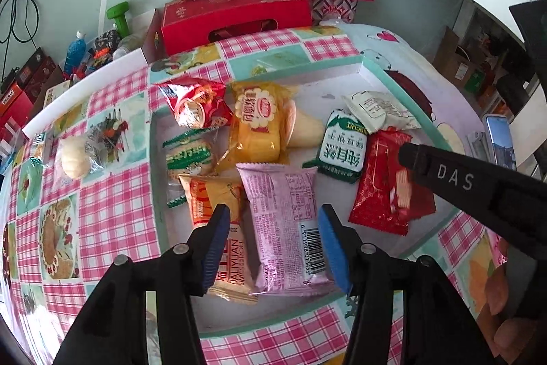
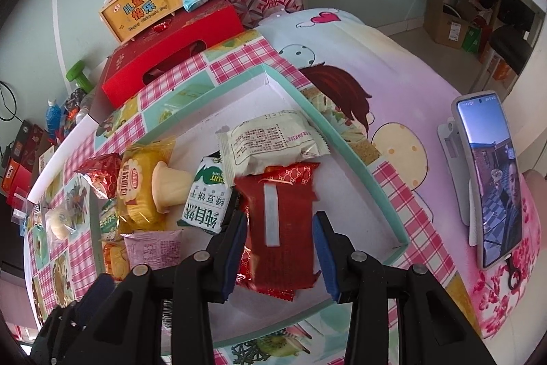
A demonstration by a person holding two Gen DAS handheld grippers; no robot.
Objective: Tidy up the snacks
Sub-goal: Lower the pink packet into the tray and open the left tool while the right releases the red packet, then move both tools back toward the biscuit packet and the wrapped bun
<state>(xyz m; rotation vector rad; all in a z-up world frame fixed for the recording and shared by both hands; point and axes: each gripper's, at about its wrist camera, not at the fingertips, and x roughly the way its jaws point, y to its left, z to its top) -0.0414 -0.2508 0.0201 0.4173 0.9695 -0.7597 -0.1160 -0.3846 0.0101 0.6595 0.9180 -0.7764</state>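
Left wrist view: left gripper (image 1: 271, 242) parted, pads clear of glossy purple packet (image 1: 285, 228) lying flat in shallow tray (image 1: 155, 159). Right gripper (image 2: 280, 248) clamped on crinkly red foil packet (image 2: 278, 228) over tray. Risk: slick foil could slip from pads, or crowded neighbouring packets snag and shift on release.

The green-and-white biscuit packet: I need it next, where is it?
In the left wrist view the green-and-white biscuit packet lies in the tray, right of centre, between the yellow cake packet and the red wafer packet.
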